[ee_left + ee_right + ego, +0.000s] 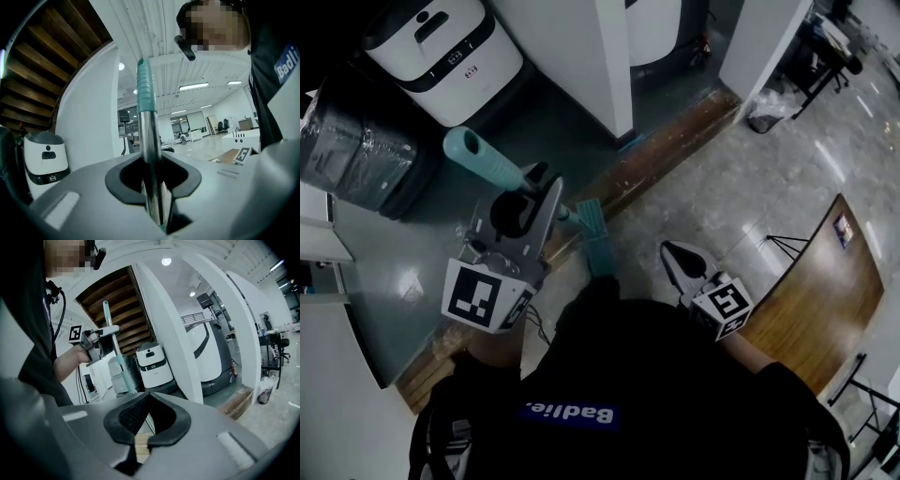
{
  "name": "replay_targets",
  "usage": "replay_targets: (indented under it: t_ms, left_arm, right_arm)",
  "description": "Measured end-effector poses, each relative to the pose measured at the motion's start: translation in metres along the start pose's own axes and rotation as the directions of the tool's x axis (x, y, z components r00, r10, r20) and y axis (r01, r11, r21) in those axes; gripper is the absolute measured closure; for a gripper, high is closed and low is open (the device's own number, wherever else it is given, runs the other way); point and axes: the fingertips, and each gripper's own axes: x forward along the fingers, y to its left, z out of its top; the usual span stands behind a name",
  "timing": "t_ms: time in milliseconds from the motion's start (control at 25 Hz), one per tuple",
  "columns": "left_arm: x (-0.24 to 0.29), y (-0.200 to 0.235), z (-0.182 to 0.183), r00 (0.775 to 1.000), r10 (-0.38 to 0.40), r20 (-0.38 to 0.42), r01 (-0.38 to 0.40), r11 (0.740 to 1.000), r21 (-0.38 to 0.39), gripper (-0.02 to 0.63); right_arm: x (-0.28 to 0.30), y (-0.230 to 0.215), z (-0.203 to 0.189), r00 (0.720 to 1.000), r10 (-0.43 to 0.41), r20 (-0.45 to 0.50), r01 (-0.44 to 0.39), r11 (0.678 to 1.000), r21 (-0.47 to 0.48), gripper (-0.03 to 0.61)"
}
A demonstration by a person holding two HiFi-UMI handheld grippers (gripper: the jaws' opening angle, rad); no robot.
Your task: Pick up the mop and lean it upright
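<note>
The mop stands nearly upright: a steel pole with a teal grip at its top and a teal head down on the floor. My left gripper is shut on the pole just below the grip, and the pole runs straight up between its jaws. From the right gripper view I see the mop at the left, held by that left gripper. My right gripper hangs apart to the right of the mop, jaws together with nothing between them.
A small white floor robot and a black wrapped bundle stand behind the mop. White pillars rise beyond, with a larger machine between them. A wooden strip crosses the floor. A wooden tabletop is at the right.
</note>
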Motion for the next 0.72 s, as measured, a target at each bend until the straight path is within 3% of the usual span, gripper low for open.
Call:
replay_targets:
  t_ms: [440,720]
  left_arm:
    - [0.045,0.105,-0.025,0.994,-0.097,0.045,0.1,0.992,-0.075,0.517]
    - [0.063,0.172,-0.036,0.989,-0.127,0.08,0.132,0.989,-0.061,0.52]
  right_arm:
    - [0.107,-0.02,0.055,0.993,-0.119,-0.006,0.119,0.991,-0.064,0.574]
    - [0.166,-0.022,0.086,0.983,-0.185,0.01,0.185,0.979,-0.085,0.574]
